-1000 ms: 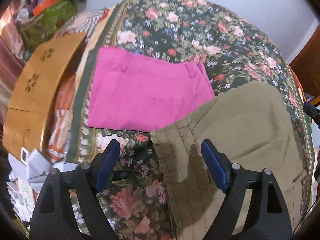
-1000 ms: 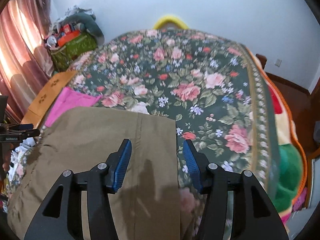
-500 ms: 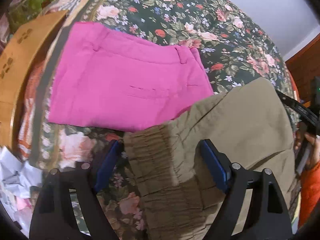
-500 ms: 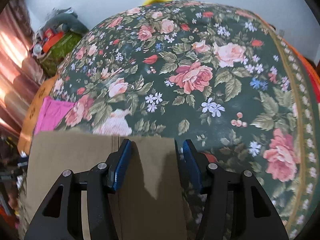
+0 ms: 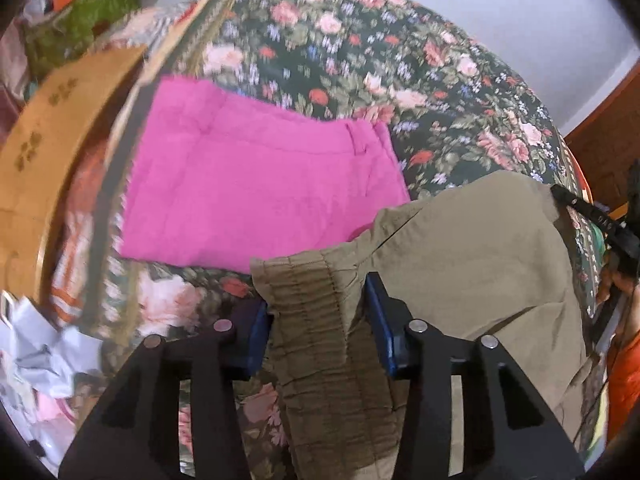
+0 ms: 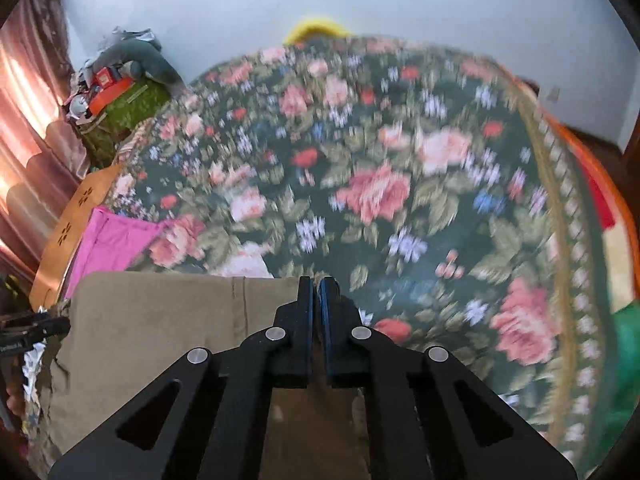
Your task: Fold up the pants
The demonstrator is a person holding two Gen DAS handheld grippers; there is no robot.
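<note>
No text could be read. The black device (image 6: 28,334) at the left edge of the right wrist view bore small white lettering too blurred to make out. The wooden board (image 5: 44,148) carried only clusters of small cut-out shapes, no letters.

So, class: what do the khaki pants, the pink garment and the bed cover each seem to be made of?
Khaki pants: thin matte woven cloth, likely cotton; the elastic waistband puckers.
Pink garment: matte woven fabric, probably cotton; it lies flat with stitched seams.
Bed cover: thick floral textile, perhaps a woven blanket; blur leaves it open.
</note>
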